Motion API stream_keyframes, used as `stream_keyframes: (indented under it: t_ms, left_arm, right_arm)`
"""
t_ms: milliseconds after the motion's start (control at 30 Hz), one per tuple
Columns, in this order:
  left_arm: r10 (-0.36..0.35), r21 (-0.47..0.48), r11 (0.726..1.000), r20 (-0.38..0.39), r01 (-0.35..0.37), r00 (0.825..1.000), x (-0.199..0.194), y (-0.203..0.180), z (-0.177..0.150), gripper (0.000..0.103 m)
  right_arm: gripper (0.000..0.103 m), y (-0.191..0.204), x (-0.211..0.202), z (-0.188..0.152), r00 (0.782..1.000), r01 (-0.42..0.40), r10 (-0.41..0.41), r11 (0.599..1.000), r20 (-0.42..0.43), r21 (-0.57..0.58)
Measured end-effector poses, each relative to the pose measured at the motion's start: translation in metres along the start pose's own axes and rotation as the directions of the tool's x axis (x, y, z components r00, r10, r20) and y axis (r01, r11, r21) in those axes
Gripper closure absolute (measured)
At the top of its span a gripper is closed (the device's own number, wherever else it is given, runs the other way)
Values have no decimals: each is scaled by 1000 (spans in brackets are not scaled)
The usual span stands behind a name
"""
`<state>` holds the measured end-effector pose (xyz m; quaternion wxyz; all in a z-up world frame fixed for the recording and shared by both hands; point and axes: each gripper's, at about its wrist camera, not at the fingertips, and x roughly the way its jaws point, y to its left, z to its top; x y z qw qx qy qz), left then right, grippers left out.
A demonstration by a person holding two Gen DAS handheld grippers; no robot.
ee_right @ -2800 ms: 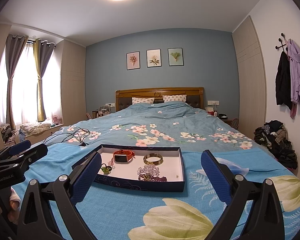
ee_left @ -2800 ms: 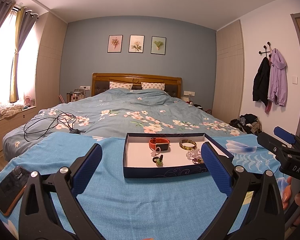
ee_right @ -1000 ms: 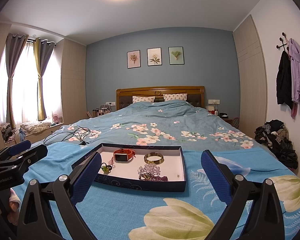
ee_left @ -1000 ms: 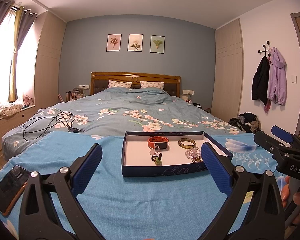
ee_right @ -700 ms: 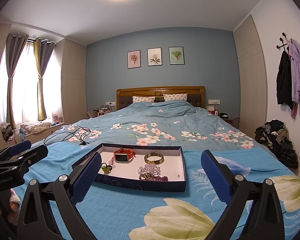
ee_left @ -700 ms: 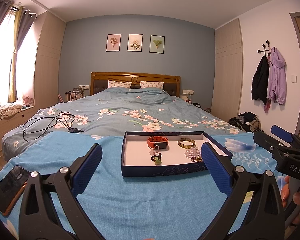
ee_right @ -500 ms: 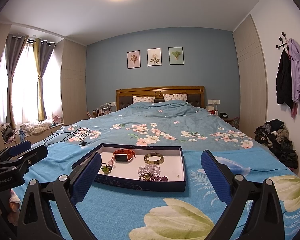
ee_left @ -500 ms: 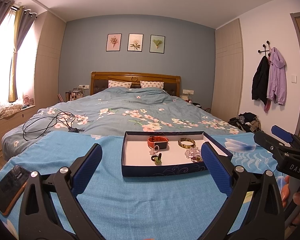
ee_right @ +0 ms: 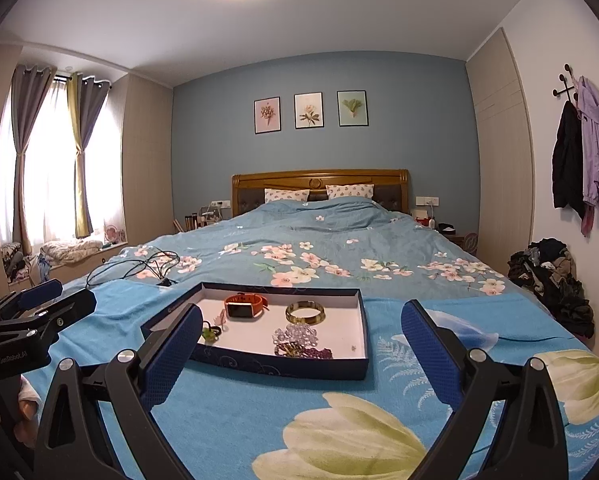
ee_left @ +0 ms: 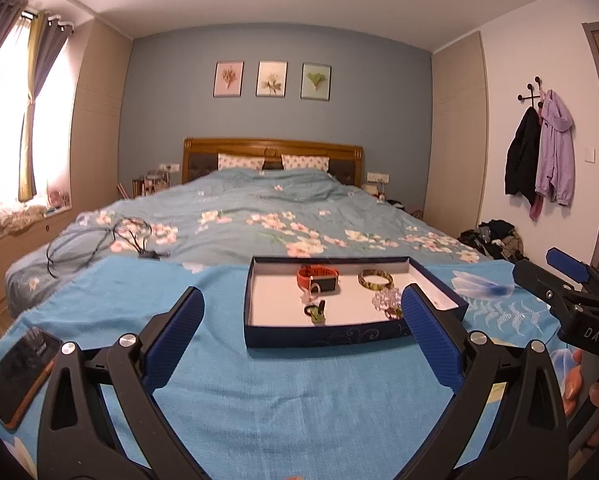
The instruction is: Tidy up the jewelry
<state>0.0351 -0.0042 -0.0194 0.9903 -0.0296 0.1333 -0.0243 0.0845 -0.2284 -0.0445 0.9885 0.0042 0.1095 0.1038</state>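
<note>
The left gripper (ee_left: 301, 336) has its jaws spread wide and holds nothing; the right gripper (ee_right: 301, 354) is likewise wide apart and bare. Both hover above the blue cloth (ee_left: 259, 392), just short of the tray (ee_right: 255, 356). In the tray lie an orange watch (ee_right: 246, 306), a bangle (ee_right: 305, 313), a heap of clear beads (ee_right: 295, 335) and a small green piece (ee_right: 208, 334). A phone (ee_left: 17, 374) rests on the cloth at the left.
</note>
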Motion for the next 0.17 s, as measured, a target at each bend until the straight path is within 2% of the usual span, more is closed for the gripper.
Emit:
stream_keyframes:
  t_ms: [67, 167]
  left_arm:
    - [-7, -7, 1000, -48, 7, 999, 8, 3, -2, 6]
    - [3, -26, 1000, -118, -6, 993, 21, 13, -5, 6]
  right_arm:
    - [7, -8, 4, -1, 999, 10, -11, 1000, -37, -11]
    - [7, -32, 19, -4, 988, 46, -49, 999, -147, -23]
